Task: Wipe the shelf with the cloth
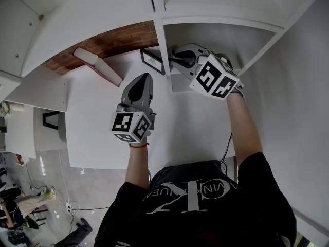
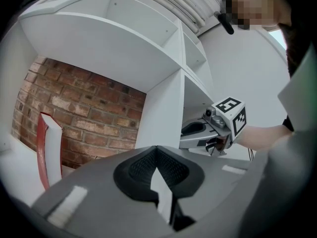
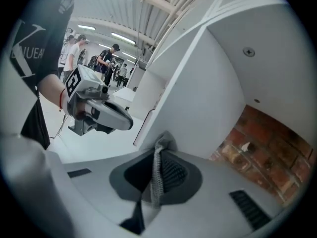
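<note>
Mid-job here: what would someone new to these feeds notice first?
The red brick wall behind the white shelf stands out, with a red-and-white book leaning at the back of the left compartment. Nearer, the right tongs are clamped on a grey mesh cloth beside the divider, while the left tongs hover shut over the left compartment's board.

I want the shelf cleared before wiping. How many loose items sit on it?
2: a red-edged book at the left by the brick wall, and a small framed card beside the divider. The right gripper may hide more.
</note>
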The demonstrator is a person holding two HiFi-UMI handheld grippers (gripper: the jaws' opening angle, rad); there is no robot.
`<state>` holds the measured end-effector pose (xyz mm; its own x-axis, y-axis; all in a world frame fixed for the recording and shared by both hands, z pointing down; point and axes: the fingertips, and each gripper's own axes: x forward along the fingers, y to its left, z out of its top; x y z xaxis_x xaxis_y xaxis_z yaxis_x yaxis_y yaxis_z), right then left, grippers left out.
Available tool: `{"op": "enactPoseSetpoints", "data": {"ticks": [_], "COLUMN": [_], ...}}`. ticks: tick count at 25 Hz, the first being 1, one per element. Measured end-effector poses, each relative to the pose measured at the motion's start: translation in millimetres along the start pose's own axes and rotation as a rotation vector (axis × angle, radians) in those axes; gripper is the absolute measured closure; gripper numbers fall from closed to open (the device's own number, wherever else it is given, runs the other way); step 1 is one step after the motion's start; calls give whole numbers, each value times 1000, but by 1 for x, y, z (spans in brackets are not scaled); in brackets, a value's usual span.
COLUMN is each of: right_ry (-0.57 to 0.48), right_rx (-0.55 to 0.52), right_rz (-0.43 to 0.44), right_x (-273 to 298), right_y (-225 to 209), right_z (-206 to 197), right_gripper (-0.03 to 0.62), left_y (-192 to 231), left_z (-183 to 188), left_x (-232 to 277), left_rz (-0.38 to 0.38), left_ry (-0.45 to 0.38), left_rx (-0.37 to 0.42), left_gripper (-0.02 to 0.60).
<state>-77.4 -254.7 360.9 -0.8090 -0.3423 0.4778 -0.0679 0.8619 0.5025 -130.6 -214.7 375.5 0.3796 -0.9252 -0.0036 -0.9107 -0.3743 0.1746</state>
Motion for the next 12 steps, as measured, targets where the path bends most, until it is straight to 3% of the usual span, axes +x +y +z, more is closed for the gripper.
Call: {"op": "enactPoseSetpoints", "data": {"ticks": [4, 9, 12], "right_ry": [15, 218, 259], "right_rx": [30, -71, -53], "right_rz": [-11, -121, -163], "right_x": [0, -10, -23], "right_y": [1, -4, -10], "right_z": [-4, -33, -44], "right_gripper": [566, 566, 566], "left_y": [-1, -1, 0], "left_z": [0, 0, -1], "left_x": [-1, -3, -4], "left_rz": [-1, -5, -4], "left_ry": [-2, -6, -6], "left_rx": [-2, -8, -11], "left_gripper": [572, 572, 572]}}
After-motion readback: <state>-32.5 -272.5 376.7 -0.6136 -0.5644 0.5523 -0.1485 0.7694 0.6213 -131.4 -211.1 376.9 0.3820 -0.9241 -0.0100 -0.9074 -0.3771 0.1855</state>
